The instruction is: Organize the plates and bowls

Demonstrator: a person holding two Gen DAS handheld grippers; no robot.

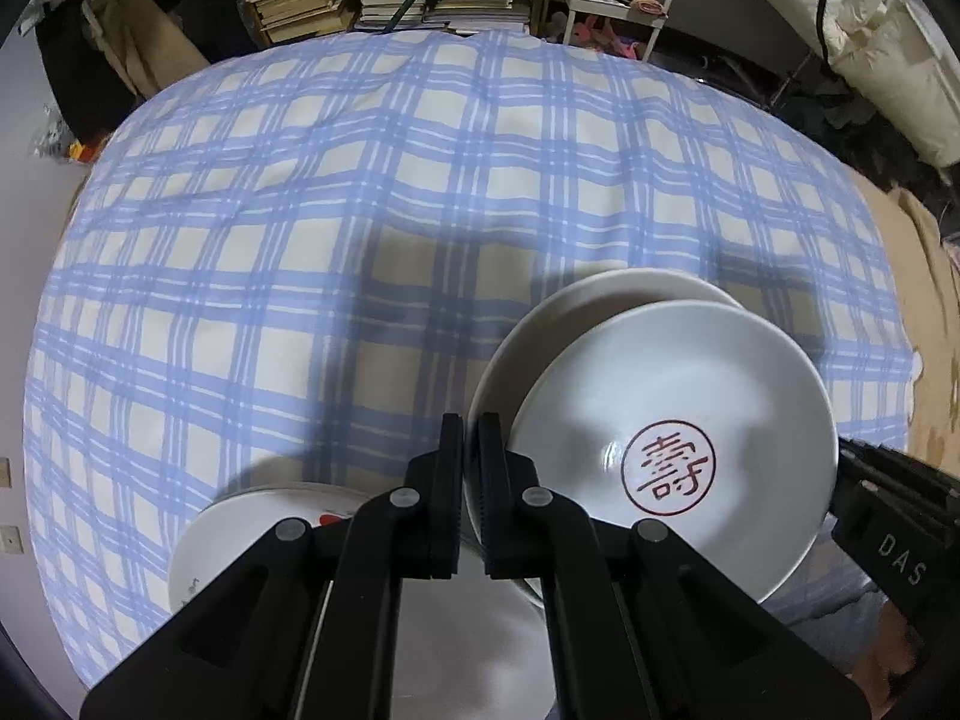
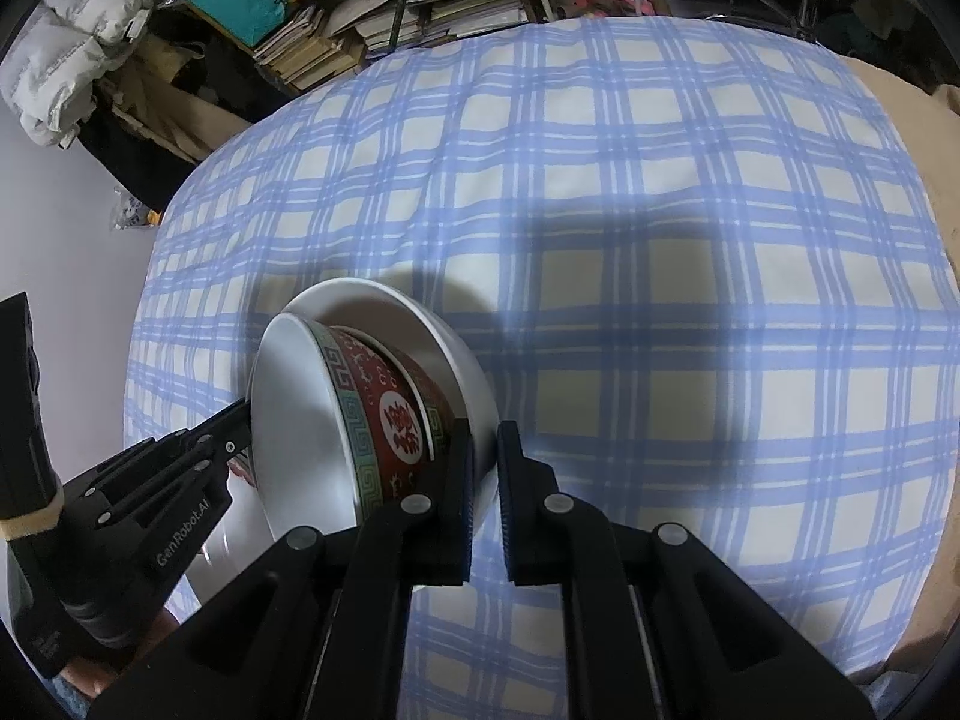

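Two nested bowls hang tilted above the checked cloth [image 1: 372, 192]. The left gripper [image 1: 471, 450] pinches the rim of the outer bowl [image 1: 510, 348], its jaws almost together. The right gripper [image 2: 483, 456] looks clamped on the same bowl's opposite wall. Inside it sits the stamped bowl [image 1: 678, 420], red outside, loose and leaning toward the left gripper. It could slide out and crack if the tilt grows. A plate [image 1: 240, 534] lies on the cloth just below the left gripper; a drop could hit it.
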